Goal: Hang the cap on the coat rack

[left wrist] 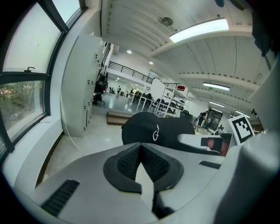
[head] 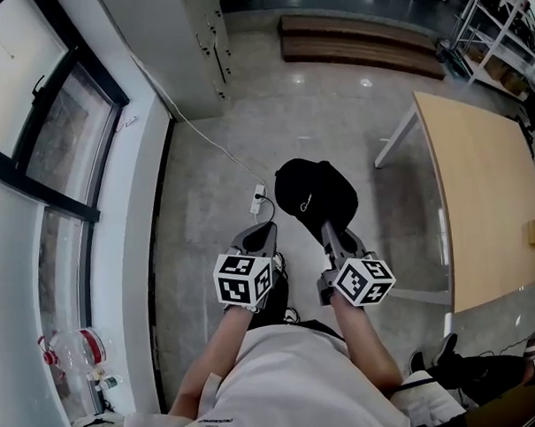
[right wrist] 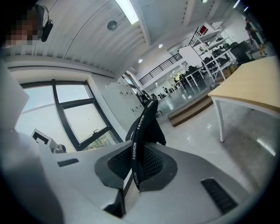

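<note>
A black cap point(head: 315, 195) with a small white logo hangs in the air in front of the person, above the floor. My right gripper point(head: 327, 229) is shut on the cap's back strap point(right wrist: 134, 151), which is printed "FASHION" and runs between the jaws of this gripper point(right wrist: 135, 168). The crown point(right wrist: 148, 124) sticks up beyond the jaws. My left gripper point(head: 266, 230) is just left of the cap, apart from it. This left gripper point(left wrist: 140, 153) has its jaws closed together with nothing between them, and the cap point(left wrist: 153, 131) shows just past them. No coat rack is in view.
A wooden table point(head: 488, 198) with white legs stands to the right. A white power strip point(head: 257, 200) and its cable lie on the grey floor. A white cabinet point(head: 198, 43) and a window wall point(head: 44, 156) are on the left, and a low wooden platform point(head: 357, 40) is far ahead.
</note>
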The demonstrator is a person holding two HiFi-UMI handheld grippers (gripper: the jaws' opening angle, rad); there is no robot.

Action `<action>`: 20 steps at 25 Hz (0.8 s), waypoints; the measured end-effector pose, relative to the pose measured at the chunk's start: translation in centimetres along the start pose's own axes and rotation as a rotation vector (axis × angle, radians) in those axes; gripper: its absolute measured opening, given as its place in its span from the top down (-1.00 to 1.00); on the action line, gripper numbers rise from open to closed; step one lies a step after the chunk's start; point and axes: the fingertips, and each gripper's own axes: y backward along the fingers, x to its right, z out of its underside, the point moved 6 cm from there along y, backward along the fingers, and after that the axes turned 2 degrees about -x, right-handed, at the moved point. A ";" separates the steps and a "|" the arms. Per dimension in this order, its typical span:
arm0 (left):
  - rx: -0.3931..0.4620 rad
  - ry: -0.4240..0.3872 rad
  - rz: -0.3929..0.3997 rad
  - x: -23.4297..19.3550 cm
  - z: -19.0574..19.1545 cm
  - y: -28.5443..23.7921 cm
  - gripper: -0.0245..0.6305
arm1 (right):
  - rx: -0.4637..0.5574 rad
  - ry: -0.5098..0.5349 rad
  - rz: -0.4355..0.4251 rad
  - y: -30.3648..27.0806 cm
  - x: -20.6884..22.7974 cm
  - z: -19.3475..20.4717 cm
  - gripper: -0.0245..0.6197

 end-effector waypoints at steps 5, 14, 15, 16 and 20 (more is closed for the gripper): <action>-0.009 0.006 0.031 -3.9 -3.6 -4.4 0.92 | 0.007 0.003 0.029 -5.3 0.4 -2.3 0.86; 0.001 0.009 0.056 -9.5 -10.7 -12.0 0.92 | 0.026 0.021 0.054 -14.8 1.8 -8.0 0.86; 0.002 0.009 0.059 -10.1 -11.3 -12.6 0.92 | 0.025 0.024 0.055 -15.8 1.8 -8.4 0.86; 0.002 0.010 0.061 -10.7 -11.8 -13.1 0.92 | 0.023 0.027 0.057 -16.7 1.8 -8.8 0.86; 0.005 0.022 0.072 -13.4 -13.4 -15.0 0.92 | 0.014 0.040 0.058 -20.4 1.5 -9.6 0.86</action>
